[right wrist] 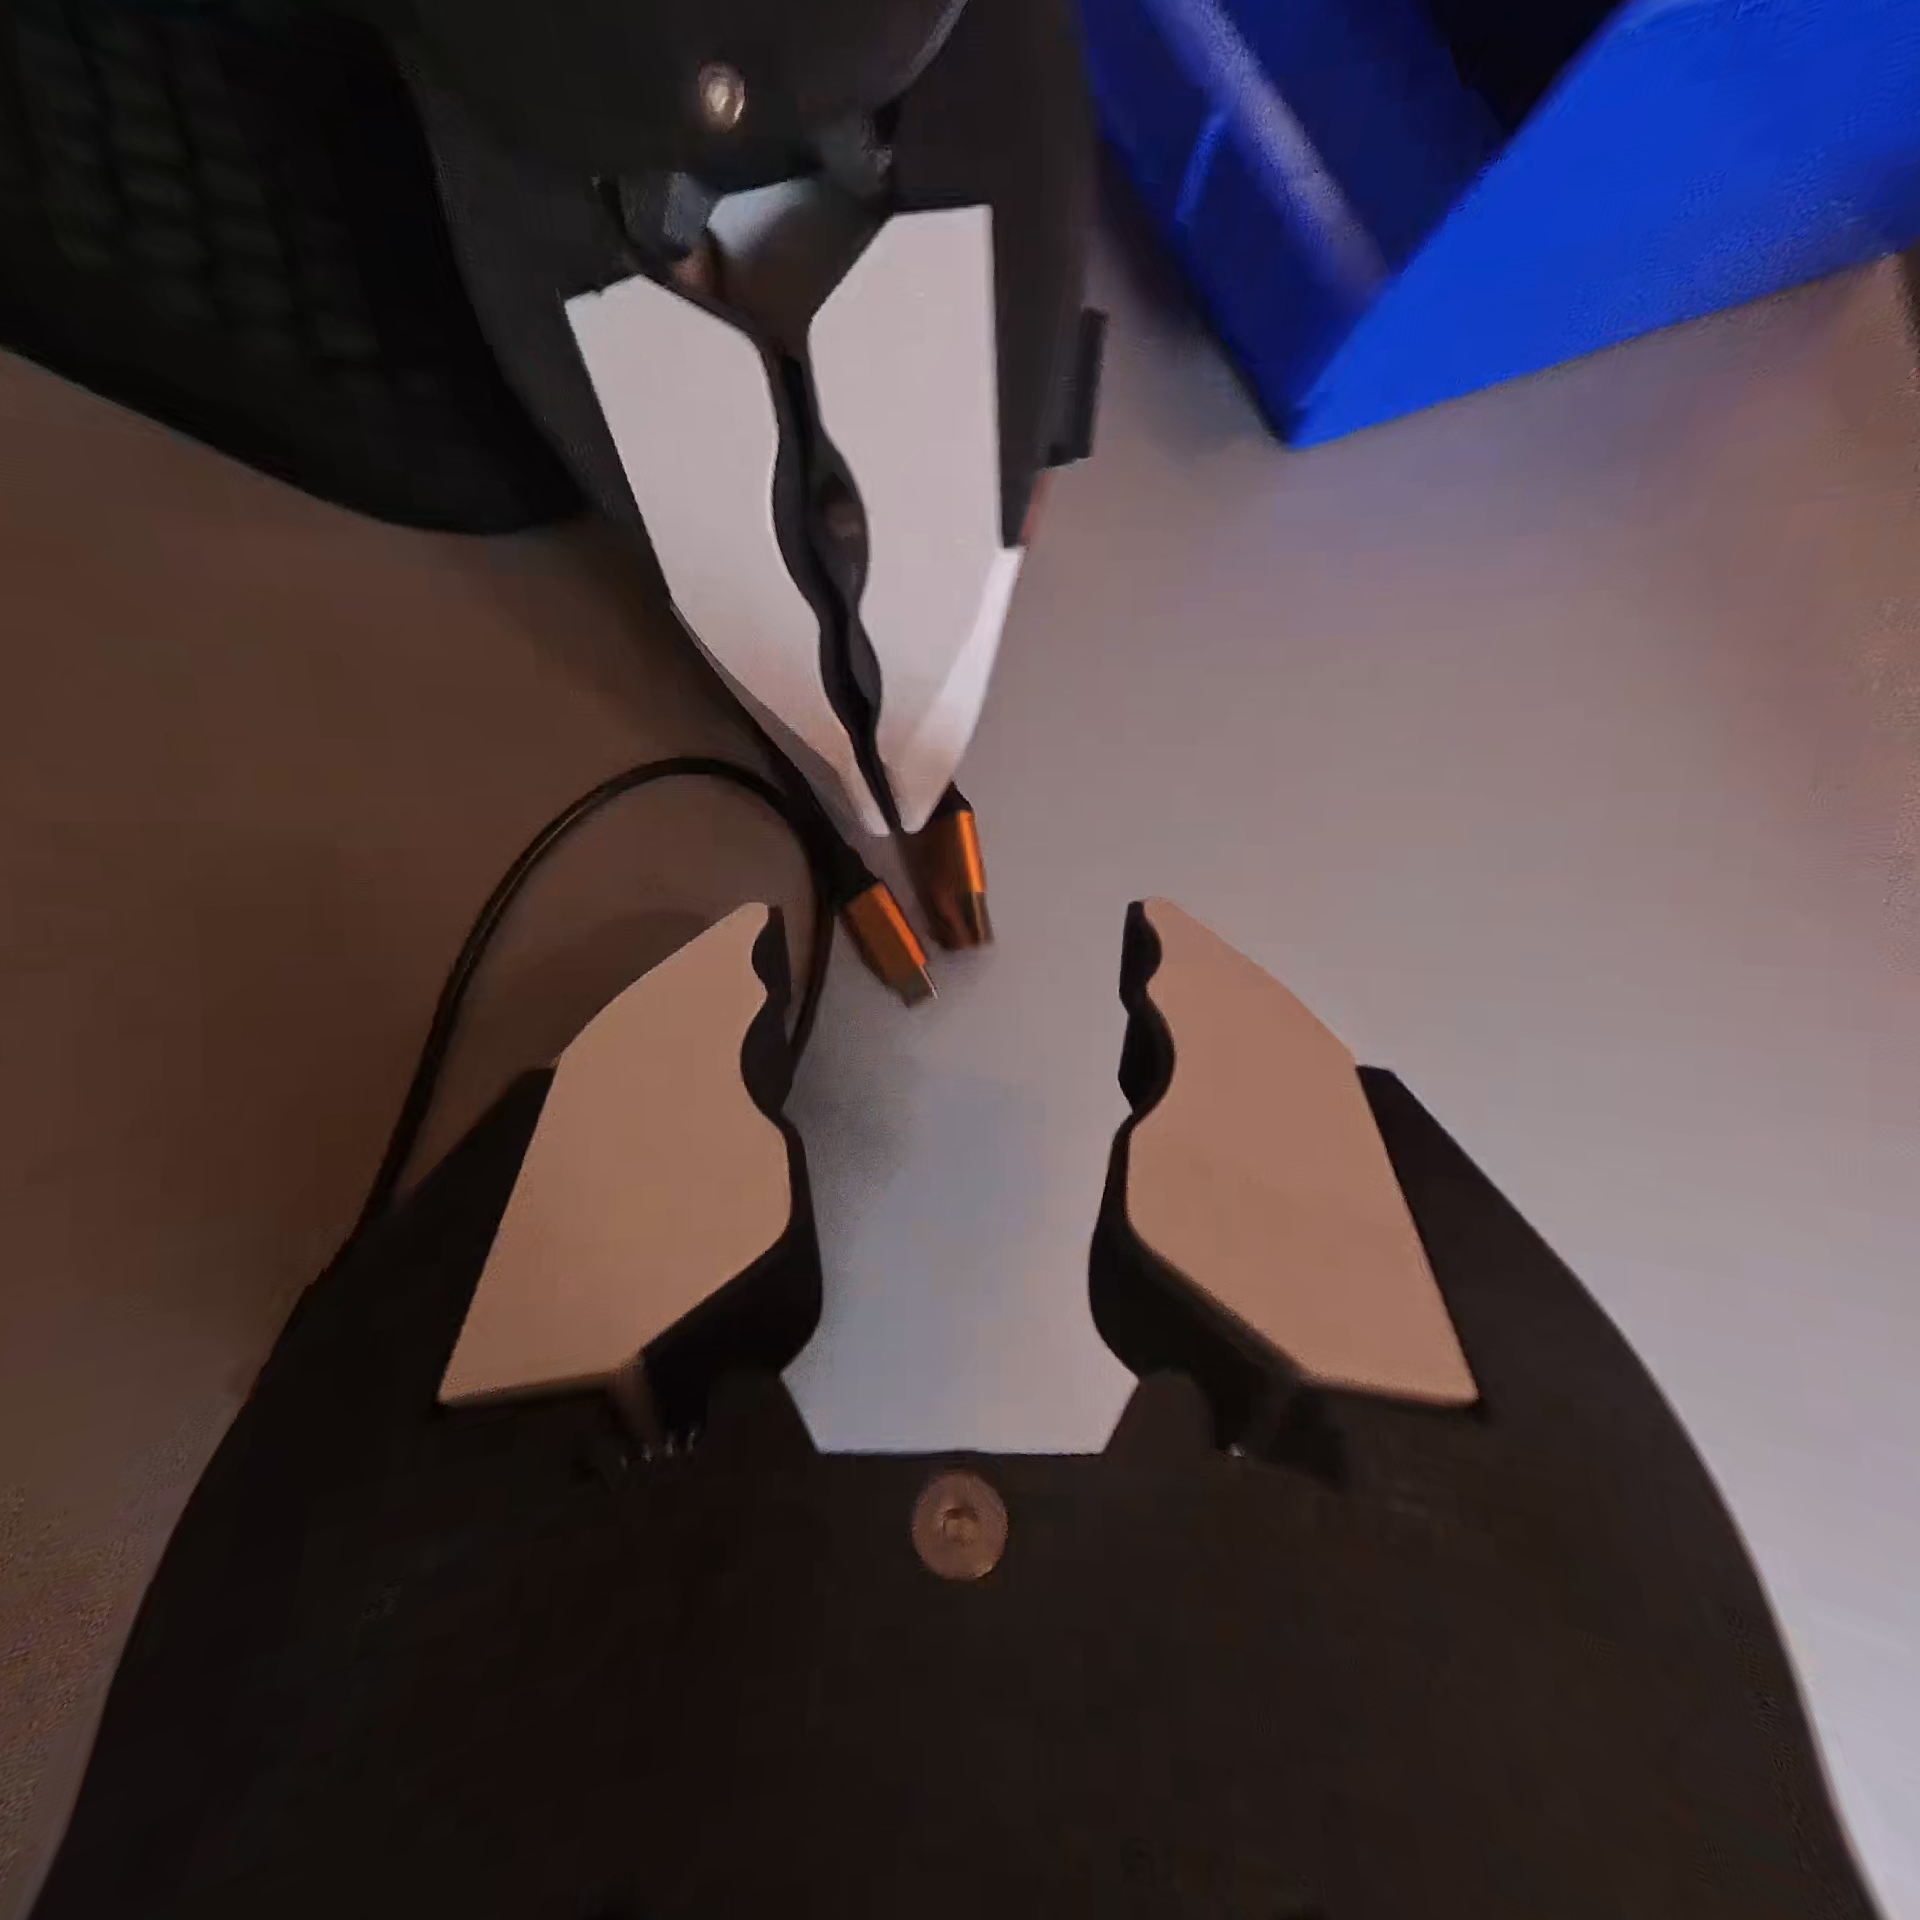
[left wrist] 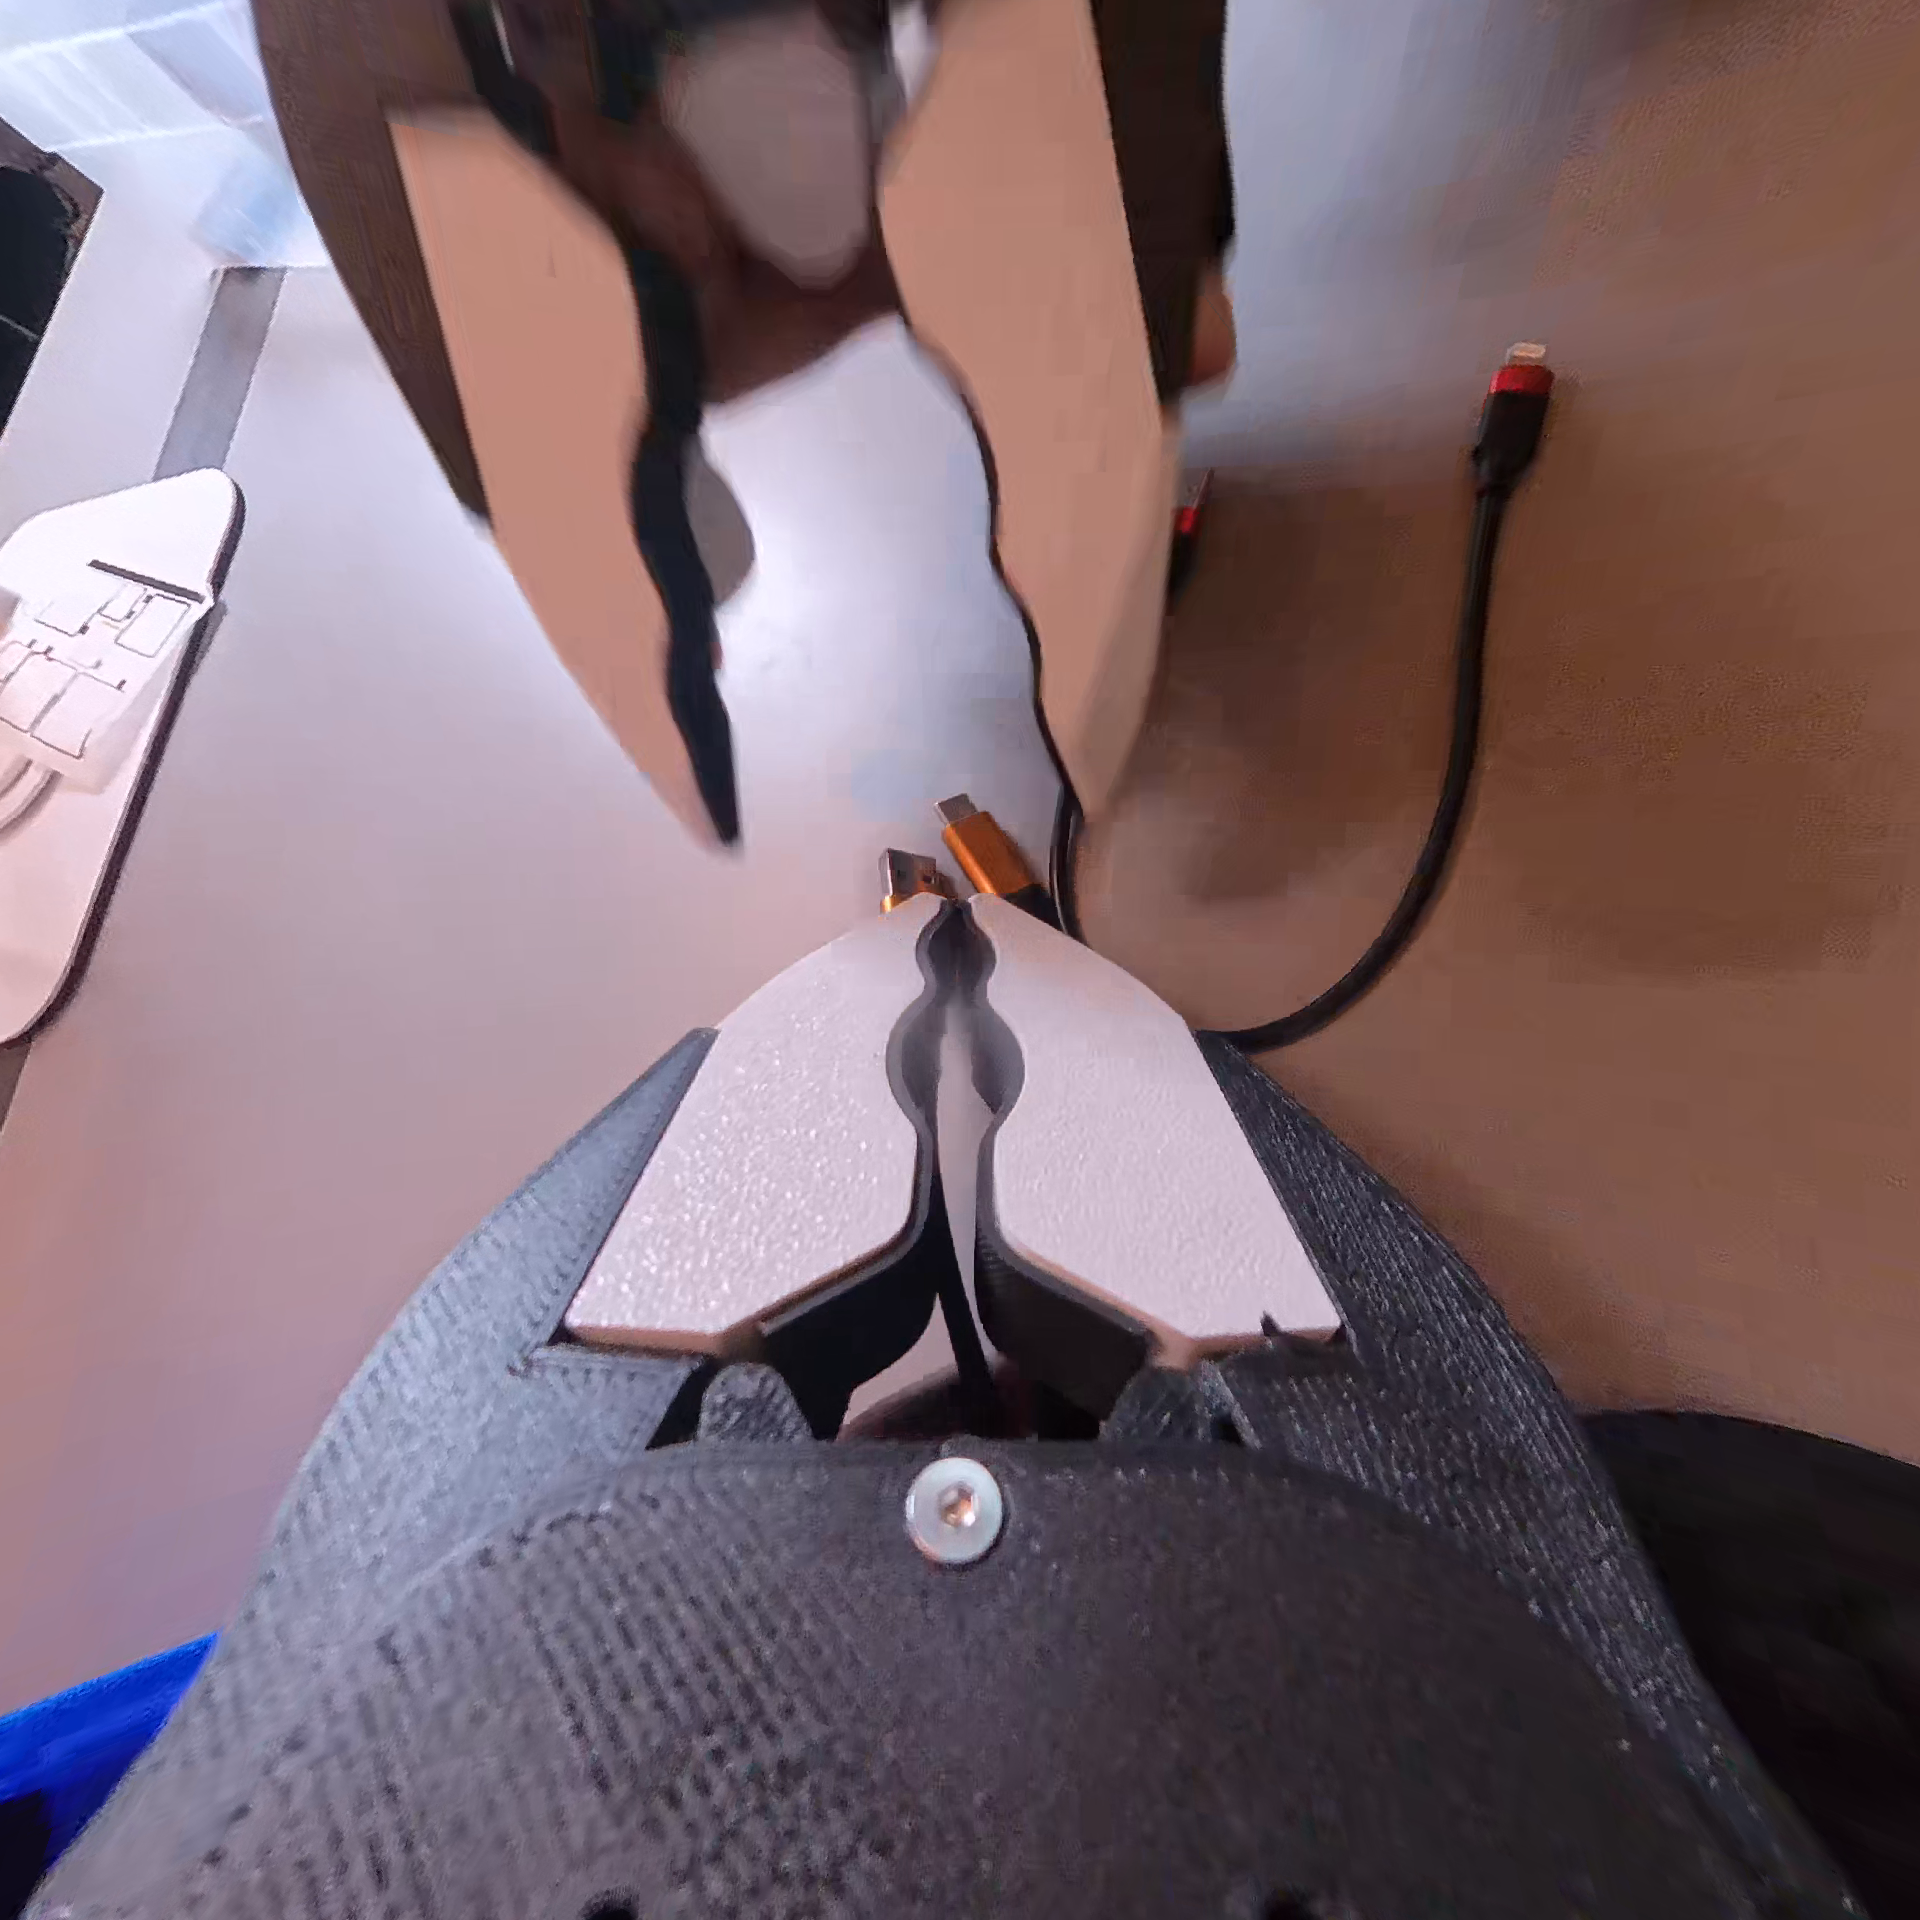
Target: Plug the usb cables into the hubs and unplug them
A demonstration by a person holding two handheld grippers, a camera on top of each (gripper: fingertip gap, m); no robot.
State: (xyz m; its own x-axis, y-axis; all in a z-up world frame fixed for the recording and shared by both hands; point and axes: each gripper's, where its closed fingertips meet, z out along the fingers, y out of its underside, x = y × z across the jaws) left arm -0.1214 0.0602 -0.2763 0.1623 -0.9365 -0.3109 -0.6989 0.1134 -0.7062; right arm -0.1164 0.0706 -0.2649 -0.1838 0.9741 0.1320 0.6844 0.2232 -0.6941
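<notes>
My left gripper [left wrist: 958, 906] is shut on the black cable just behind an orange USB-A plug [left wrist: 912, 876], which sticks out past the fingertips. It also shows in the right wrist view [right wrist: 891, 821], low over the table with the same plug [right wrist: 958, 894] pointing out of it. The cable's other end, an orange USB-C plug [left wrist: 985, 854], lies beside it on the table [right wrist: 891, 948]. My right gripper [right wrist: 951, 909] is open and empty, its fingers either side of both plugs without touching them. It shows blurred in the left wrist view [left wrist: 914, 816].
A black cable [left wrist: 1455, 748] with red plugs [left wrist: 1517, 390] lies on the grey table [right wrist: 1455, 935] to the right. A white hub-like device [left wrist: 104, 644] lies at the left. A blue bin [right wrist: 1455, 208] and a black mesh object [right wrist: 208, 260] stand behind. Less than 4 cm separates the two grippers' tips.
</notes>
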